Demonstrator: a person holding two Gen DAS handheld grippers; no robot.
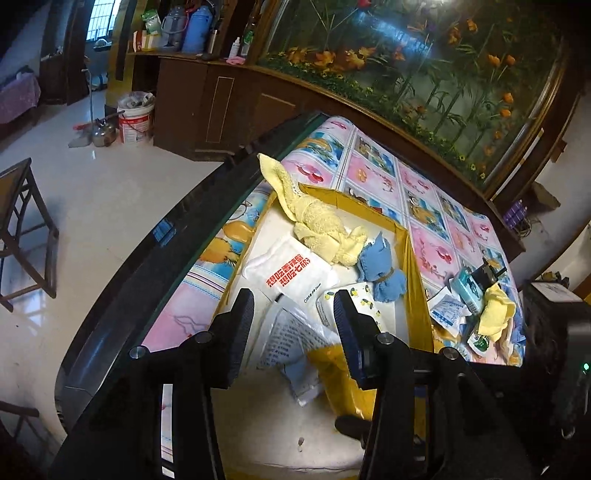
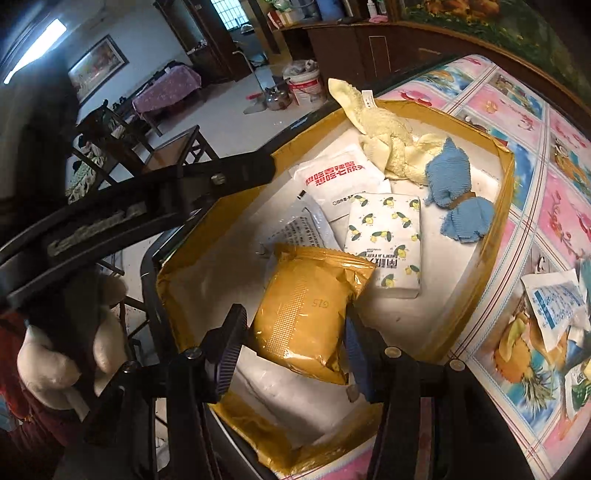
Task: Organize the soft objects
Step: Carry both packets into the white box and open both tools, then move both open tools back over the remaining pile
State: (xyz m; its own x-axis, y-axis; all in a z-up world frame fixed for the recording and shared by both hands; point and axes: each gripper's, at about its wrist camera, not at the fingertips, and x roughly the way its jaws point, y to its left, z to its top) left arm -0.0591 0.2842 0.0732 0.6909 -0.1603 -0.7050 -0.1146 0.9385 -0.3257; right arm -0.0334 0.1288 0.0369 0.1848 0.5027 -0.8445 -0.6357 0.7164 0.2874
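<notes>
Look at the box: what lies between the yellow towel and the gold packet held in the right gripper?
The lemon-print tissue pack lies between the yellow towel and the gold packet in the right gripper, clearest in the right wrist view.

We get dim indoor light, mostly daylight from a barred window (image 1: pixel 99 18) far left, plus a ceiling strip light (image 2: pixel 37 44). The pale floor (image 1: pixel 92 192) glares, corners go black, edges bend hard, and the near tongs sit in shadow.
</notes>
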